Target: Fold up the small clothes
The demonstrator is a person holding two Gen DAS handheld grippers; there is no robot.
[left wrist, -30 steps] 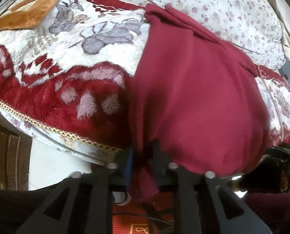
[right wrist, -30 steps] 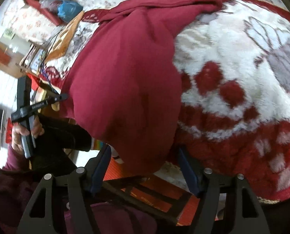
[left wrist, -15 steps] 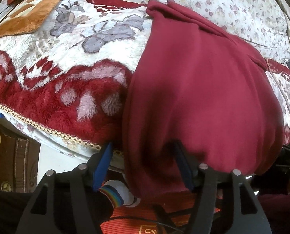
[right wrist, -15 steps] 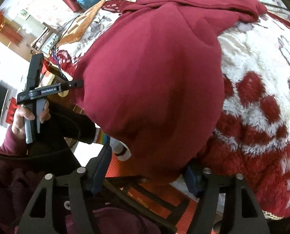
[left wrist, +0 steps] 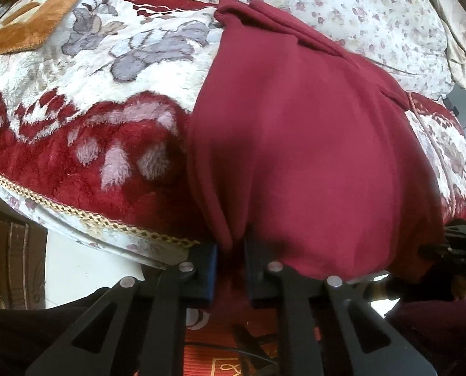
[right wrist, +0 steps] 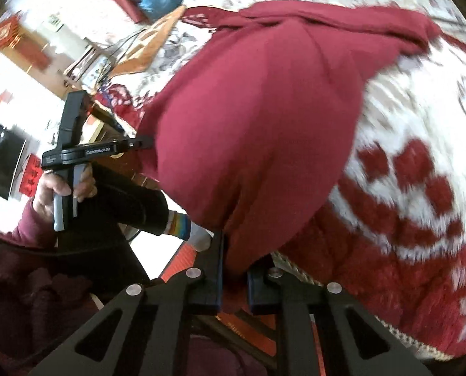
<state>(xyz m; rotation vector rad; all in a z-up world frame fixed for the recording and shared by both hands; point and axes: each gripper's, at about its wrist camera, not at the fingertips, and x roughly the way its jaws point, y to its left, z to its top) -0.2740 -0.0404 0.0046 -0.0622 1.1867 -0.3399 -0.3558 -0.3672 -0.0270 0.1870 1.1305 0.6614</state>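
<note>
Having just closed from a wide gape, both claws now pinch the near hem of the dark red garment: the left claw has a bunched fold of it squeezed between its nearly shut fingers, and the right claw grips a similar fold at the other corner. The garment lies spread ahead of each claw across the plush red-and-white blanket on the bed, its hem drooping over the edge toward the person. With both corners secured, lifting the hem forward over the far part looks like the first fold.
</note>
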